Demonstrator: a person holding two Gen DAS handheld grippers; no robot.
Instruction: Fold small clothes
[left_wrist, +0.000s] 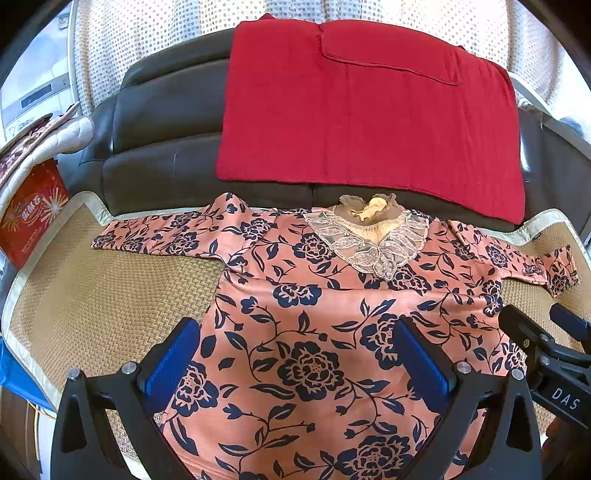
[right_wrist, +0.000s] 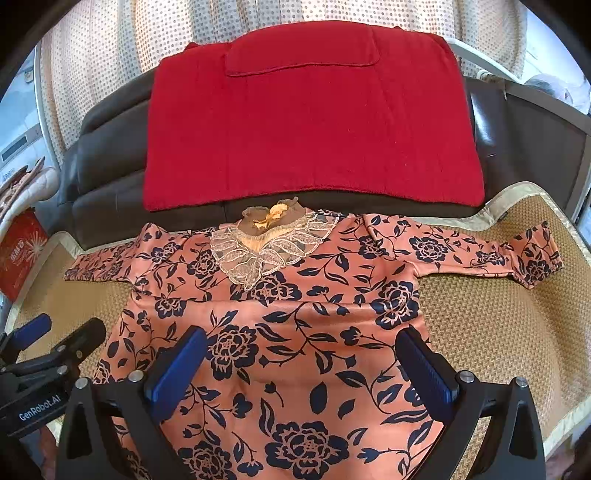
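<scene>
Salmon floral blouse (left_wrist: 295, 314) flat (lace collar) | left gripper (left_wrist: 295, 365), right gripper (right_wrist: 306, 369) agape

Floral dress (left_wrist: 306, 332) hem beyond the bottom edge

Under my left gripper (left_wrist: 295, 354) and my right gripper (right_wrist: 303, 363) the blouse (left_wrist: 332, 332) lies flat on the mat (left_wrist: 92, 295), collar (left_wrist: 373, 240) away from me, one sleeve to each side. My right gripper is just beside the left one, on its right. Behind the blouse stands the sofa (left_wrist: 166, 147), and a cloth (left_wrist: 369, 110) is on its seat. Far left of my left gripper is a box (left_wrist: 29, 214).
</scene>
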